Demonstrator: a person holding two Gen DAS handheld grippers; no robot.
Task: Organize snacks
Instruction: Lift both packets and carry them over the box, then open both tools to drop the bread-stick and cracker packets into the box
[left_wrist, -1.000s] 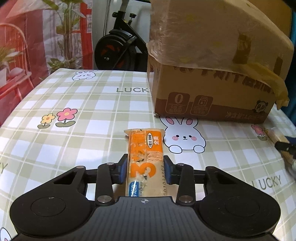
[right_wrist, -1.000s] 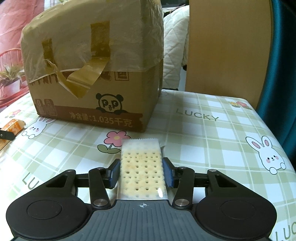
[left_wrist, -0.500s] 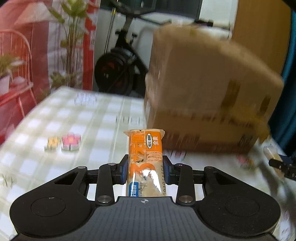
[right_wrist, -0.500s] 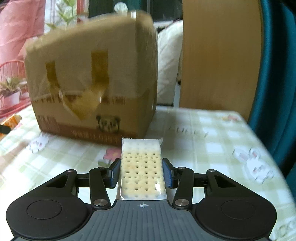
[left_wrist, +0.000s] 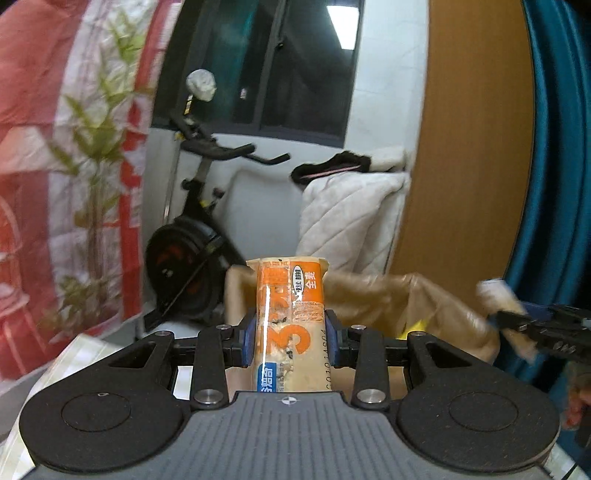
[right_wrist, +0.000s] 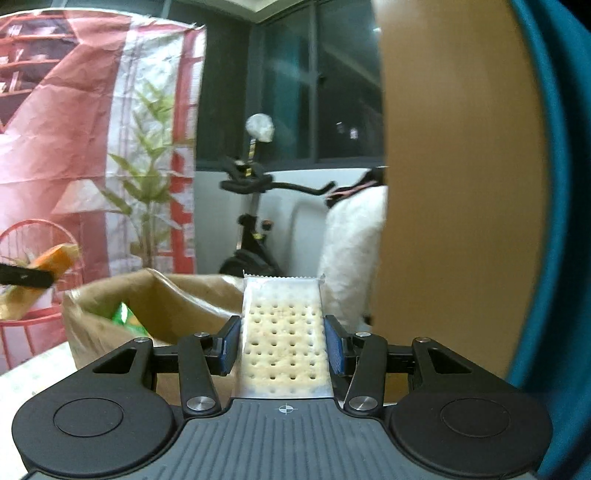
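Note:
My left gripper (left_wrist: 289, 341) is shut on an orange snack bar packet (left_wrist: 290, 321), held up level with the top of the cardboard box (left_wrist: 388, 295). My right gripper (right_wrist: 282, 345) is shut on a clear packet of crackers (right_wrist: 282, 332), held just before the open box (right_wrist: 177, 295). The box is lined with plastic, and a green packet (right_wrist: 125, 315) shows inside. The right gripper with its crackers shows at the right edge of the left wrist view (left_wrist: 532, 325). The left gripper with its bar shows at the left edge of the right wrist view (right_wrist: 33, 277).
The checked tablecloth (right_wrist: 33, 373) shows below the box. Behind the table stand an exercise bike (left_wrist: 192, 258), a white quilted cover (left_wrist: 351, 221), a wooden panel (left_wrist: 461, 147) and a teal curtain (left_wrist: 554, 184).
Both grippers have risen from the table to the height of the box's open top, each still holding its snack. The box's inside is now in view.

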